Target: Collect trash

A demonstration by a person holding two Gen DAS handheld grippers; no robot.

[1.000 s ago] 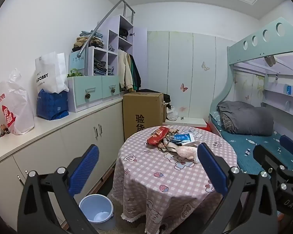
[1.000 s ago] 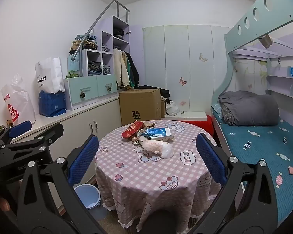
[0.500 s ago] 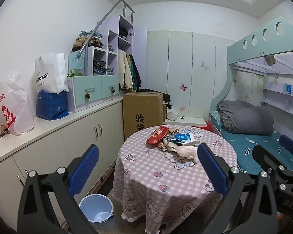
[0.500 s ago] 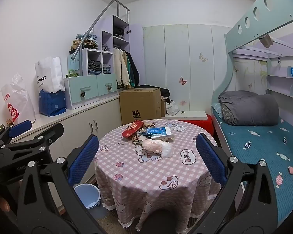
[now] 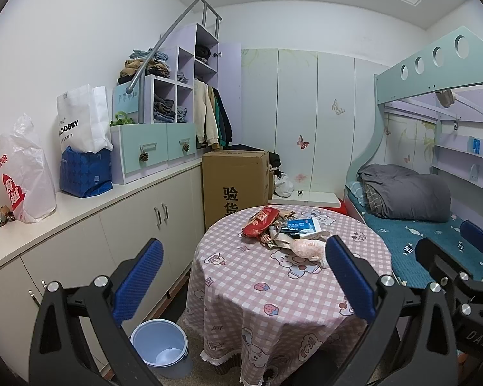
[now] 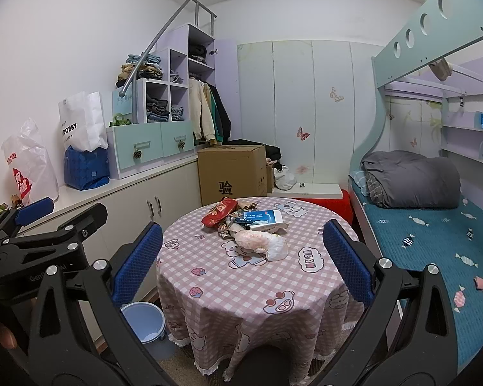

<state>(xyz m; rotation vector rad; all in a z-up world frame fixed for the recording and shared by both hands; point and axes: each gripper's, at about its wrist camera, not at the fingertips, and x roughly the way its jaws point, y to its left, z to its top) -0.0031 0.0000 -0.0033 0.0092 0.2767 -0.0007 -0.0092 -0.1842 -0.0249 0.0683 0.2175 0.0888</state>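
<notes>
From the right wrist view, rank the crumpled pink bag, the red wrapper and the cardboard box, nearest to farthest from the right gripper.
From the right gripper:
1. Crumpled pink bag, near side of the trash pile.
2. Red wrapper, far left of the pile.
3. Cardboard box, on the floor behind the table.

The near half of the round tabletop (image 6: 241,292) is bare cloth, so tongs can come in over the near edge unhindered. The trash pile (image 6: 241,225) sits past the centre toward the far edge, its pieces touching and overlapping. Left of the tabletop a narrow floor gap runs along the cabinets (image 5: 138,222), with the blue bin (image 5: 159,342) standing in it by the near-left edge. The bed (image 6: 434,244) closes the right side; the cardboard box (image 5: 235,186) stands just behind the far edge. Both tongs gape wide, the left tongs (image 5: 241,286) and right tongs (image 6: 241,267) well apart from the pile
</notes>
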